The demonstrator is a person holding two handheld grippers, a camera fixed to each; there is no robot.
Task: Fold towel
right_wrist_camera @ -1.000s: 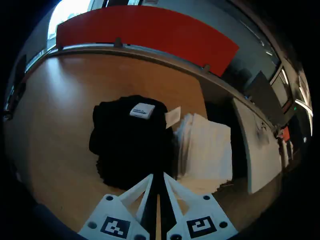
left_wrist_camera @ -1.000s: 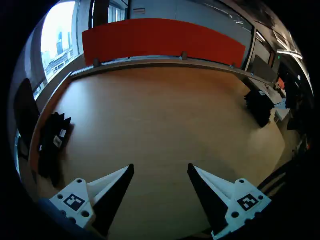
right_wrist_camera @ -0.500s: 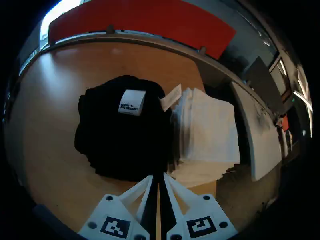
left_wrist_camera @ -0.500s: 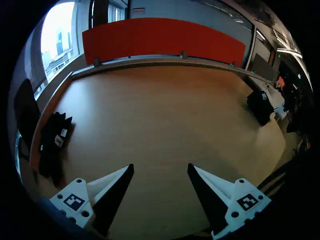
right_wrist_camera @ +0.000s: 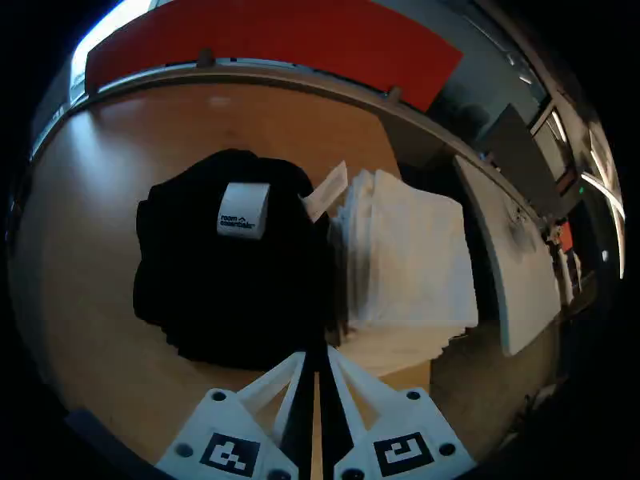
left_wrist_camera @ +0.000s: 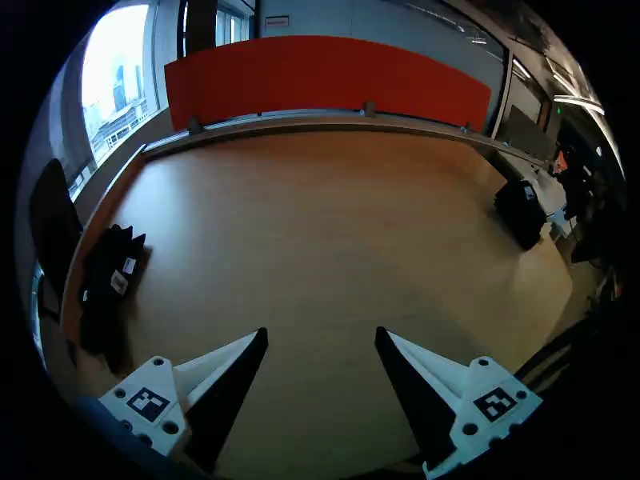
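- Towel, black [right_wrist_camera: 224, 280], lies heaped on the bench [right_wrist_camera: 96, 200] near its right edge. The middle of the bench is bare wood, and a red screen [left_wrist_camera: 320, 76] runs along the far edge.
- It should handle as soft, limp and light, and it will sag from any single pinch. The best hold is probably a corner or hem at the near side, away from the lumpy middle.
- White stack [right_wrist_camera: 408, 264] touches its right side at the bench edge and could be dragged along with it.
- Dark heap [left_wrist_camera: 108, 280] lies at the left edge, well apart.
- Left gripper [left_wrist_camera: 320, 332] is released, its fingers spread over bare wood.
- Right gripper [right_wrist_camera: 318, 352] is clenched on nothing, tips at the near hem. I cannot tell whether they touch it.
- Label [right_wrist_camera: 242, 211] lies on top of the heap, and a paper tag [right_wrist_camera: 326, 192] sticks up beside the stack.
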